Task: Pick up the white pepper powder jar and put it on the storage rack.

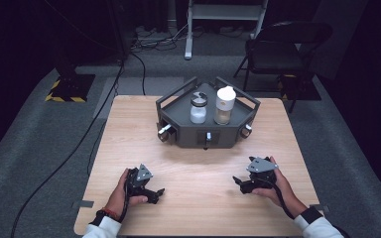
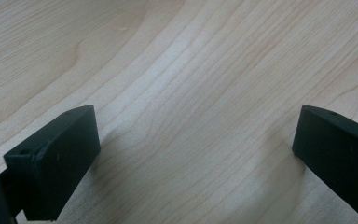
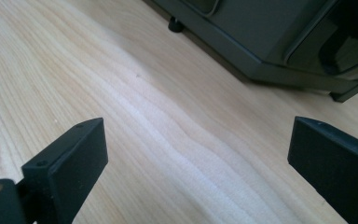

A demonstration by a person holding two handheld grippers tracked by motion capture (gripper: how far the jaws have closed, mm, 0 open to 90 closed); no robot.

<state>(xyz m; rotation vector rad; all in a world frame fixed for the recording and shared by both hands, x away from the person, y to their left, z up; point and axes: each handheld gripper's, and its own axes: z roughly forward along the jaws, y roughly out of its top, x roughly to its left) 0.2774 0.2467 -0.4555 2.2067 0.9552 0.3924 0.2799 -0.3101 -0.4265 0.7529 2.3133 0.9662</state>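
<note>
On the wooden table (image 1: 129,129), two grippers rest near the front edge, well apart. The left gripper (image 1: 158,192) has its jaws spread wide over bare wood, holding nothing. Behind, one dark tray (image 1: 178,124) carries two jars: a clear jar (image 1: 198,108) and a white-lidded jar (image 1: 224,105). The right gripper (image 1: 237,181) likewise gapes empty.
</note>
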